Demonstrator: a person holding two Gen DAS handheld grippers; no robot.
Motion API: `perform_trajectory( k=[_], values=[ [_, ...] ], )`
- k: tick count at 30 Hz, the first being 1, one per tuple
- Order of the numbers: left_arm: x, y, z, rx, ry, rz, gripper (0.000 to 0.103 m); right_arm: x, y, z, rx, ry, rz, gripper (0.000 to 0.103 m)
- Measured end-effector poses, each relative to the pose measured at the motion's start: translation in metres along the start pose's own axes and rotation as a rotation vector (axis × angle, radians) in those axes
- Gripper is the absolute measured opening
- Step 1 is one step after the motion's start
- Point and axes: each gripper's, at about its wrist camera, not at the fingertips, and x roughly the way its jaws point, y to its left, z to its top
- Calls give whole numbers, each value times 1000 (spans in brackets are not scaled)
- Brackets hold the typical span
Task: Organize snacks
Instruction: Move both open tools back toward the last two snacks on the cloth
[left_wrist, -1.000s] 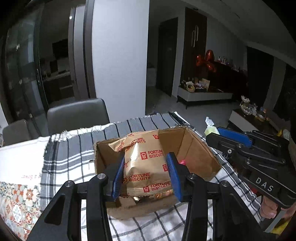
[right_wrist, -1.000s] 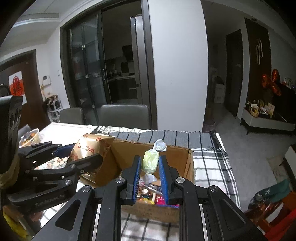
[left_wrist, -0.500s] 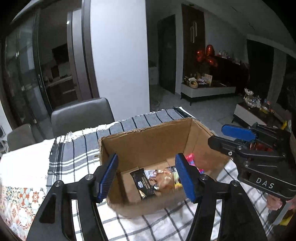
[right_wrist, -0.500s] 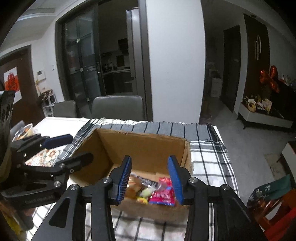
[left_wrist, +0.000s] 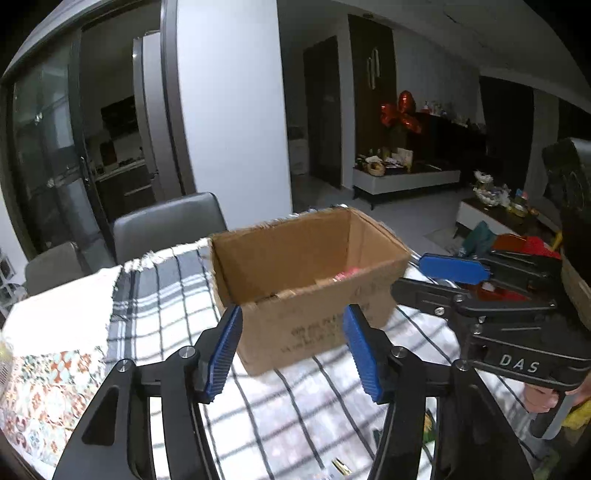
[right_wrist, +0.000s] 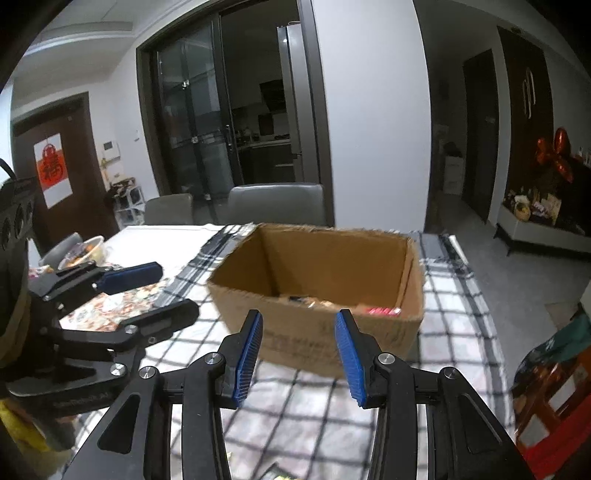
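**Between drops — both claws empty, drawn back from the box**

Left wrist: left gripper (left_wrist: 293, 349) gaping wide, holding nothing; cardboard box (left_wrist: 314, 284) at frame centre on the checked cloth (left_wrist: 166, 295), pink snack (left_wrist: 345, 274) barely showing inside. Biscuit bag gone from the jaws since a second ago.

Right wrist: right gripper (right_wrist: 299, 354) likewise spread and empty — green sweet released. Next, probably fetching another snack from the near table edge.

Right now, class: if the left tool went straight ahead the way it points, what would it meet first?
Most likely the near wall of the cardboard box, which fills the gap between the open left tool fingers; depth is hard to judge.
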Motion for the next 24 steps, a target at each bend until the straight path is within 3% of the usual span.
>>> perform_trajectory(
  k=[11,24],
  values=[
    [-11,-16,-57,58,63,-46,46,-9,22,-52,23,68,20,42],
    [4,-20,-130,119,213,-110,45,10,45,-111,18,230,42,42]
  ],
)
